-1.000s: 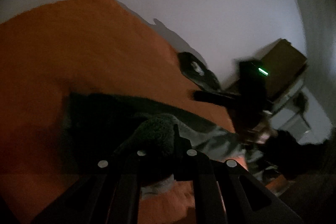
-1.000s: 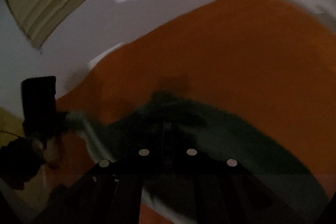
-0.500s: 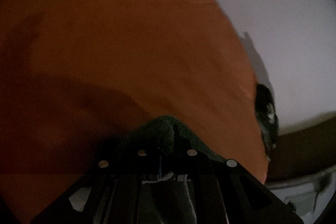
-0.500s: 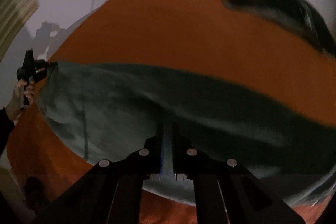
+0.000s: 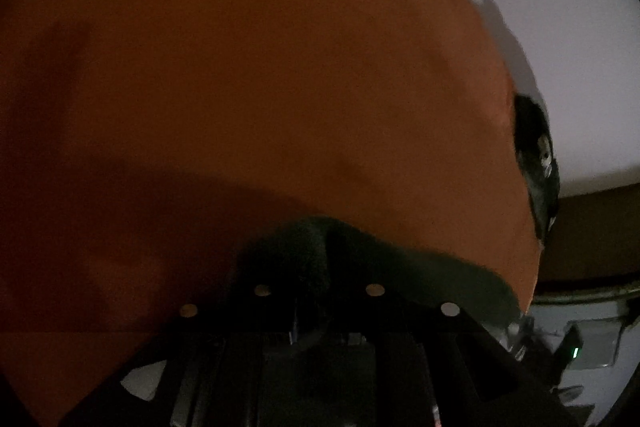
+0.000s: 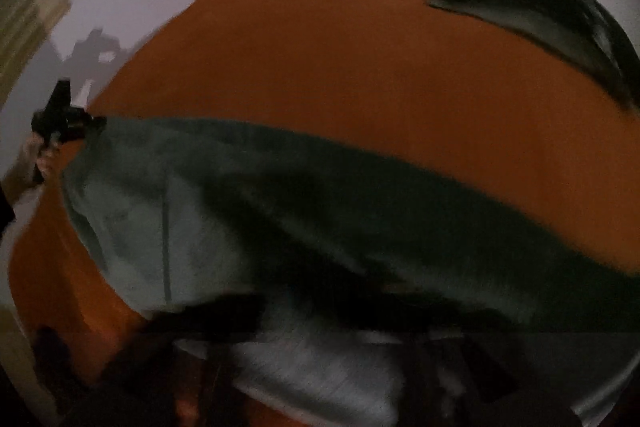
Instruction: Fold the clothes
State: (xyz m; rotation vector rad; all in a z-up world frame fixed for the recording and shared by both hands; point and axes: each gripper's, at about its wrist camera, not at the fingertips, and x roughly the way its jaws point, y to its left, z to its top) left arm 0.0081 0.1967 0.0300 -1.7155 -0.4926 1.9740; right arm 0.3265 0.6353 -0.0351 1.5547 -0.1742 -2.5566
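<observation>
While the dark green garment [image 6: 320, 211] lies stretched across the orange surface [image 6: 340, 59], both hands hang low over it. Left gripper [image 5: 320, 267] has a bunched corner of that cloth pinched between its fingers, and they're easing apart right now with the fabric still between them. Over in the right wrist view you can see that same gripper out at the far left edge, a hand [image 6: 42, 157] wrapped round its handle. Right gripper [image 6: 320, 315]: its fingers are blurred, springing wide open, the garment's paler inner face spread just beneath them and nothing pressed between. Another dark garment [image 6: 540, 11] sits at the far right edge of the surface, well apart.
</observation>
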